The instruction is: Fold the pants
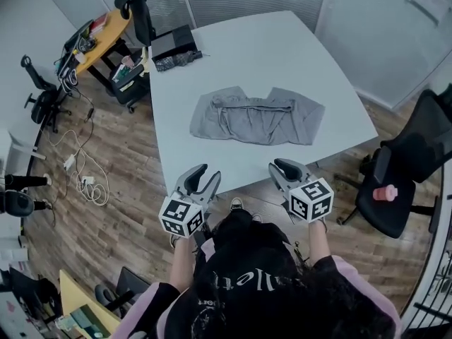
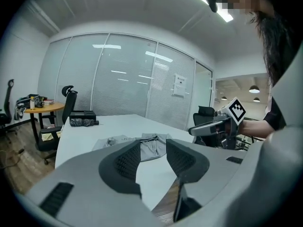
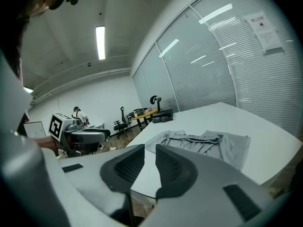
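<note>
Grey pants [image 1: 258, 116]: rumpled, centre of desk [image 1: 268, 44]. Left gripper [image 1: 205, 176]: jaws apart, empty. Right gripper [image 1: 281, 167]: jaws nearly together, empty. Risk: a single-layer pinch likely drags the cloth crooked.

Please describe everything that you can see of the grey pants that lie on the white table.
The grey pants look like soft, thin cloth. They lie low and rumpled, spread sideways near the middle of the white table, with creases and loose folds across them. A band that seems to be the waistband runs along their far part. Their side edges are uneven. They rest only on the table; nothing else touches them.
</note>
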The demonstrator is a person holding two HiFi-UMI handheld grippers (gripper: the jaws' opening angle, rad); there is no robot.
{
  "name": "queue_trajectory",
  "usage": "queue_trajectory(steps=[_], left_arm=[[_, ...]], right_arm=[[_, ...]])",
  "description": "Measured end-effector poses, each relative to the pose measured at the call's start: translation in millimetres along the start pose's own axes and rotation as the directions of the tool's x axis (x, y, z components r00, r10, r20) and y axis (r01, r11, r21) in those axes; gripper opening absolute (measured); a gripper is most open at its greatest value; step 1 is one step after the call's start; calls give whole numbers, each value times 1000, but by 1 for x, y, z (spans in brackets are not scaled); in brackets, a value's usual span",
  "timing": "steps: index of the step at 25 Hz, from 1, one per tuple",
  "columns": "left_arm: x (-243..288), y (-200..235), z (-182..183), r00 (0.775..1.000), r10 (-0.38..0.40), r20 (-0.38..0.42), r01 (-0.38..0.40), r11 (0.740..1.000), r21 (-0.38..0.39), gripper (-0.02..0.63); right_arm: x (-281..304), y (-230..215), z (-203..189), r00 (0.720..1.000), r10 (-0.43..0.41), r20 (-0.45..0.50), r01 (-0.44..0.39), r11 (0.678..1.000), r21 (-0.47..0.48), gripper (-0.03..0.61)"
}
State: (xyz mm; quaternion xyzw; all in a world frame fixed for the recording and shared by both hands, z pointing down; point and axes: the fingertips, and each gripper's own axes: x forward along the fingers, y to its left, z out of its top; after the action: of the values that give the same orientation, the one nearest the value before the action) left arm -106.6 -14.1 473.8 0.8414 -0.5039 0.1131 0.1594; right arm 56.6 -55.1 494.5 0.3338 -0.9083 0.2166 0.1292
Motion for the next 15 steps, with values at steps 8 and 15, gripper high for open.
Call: queue_trajectory(steps=[8, 15], left_arm=[[-30, -9, -3, 999, 29, 19, -29, 999, -14, 167], [-46, -2, 3, 999, 26, 40, -25, 1000, -11, 133]], right_arm=[[3, 35, 0, 998, 63, 5, -62, 997, -41, 59], [10, 63, 4, 996, 91, -3, -91, 990, -104, 51]])
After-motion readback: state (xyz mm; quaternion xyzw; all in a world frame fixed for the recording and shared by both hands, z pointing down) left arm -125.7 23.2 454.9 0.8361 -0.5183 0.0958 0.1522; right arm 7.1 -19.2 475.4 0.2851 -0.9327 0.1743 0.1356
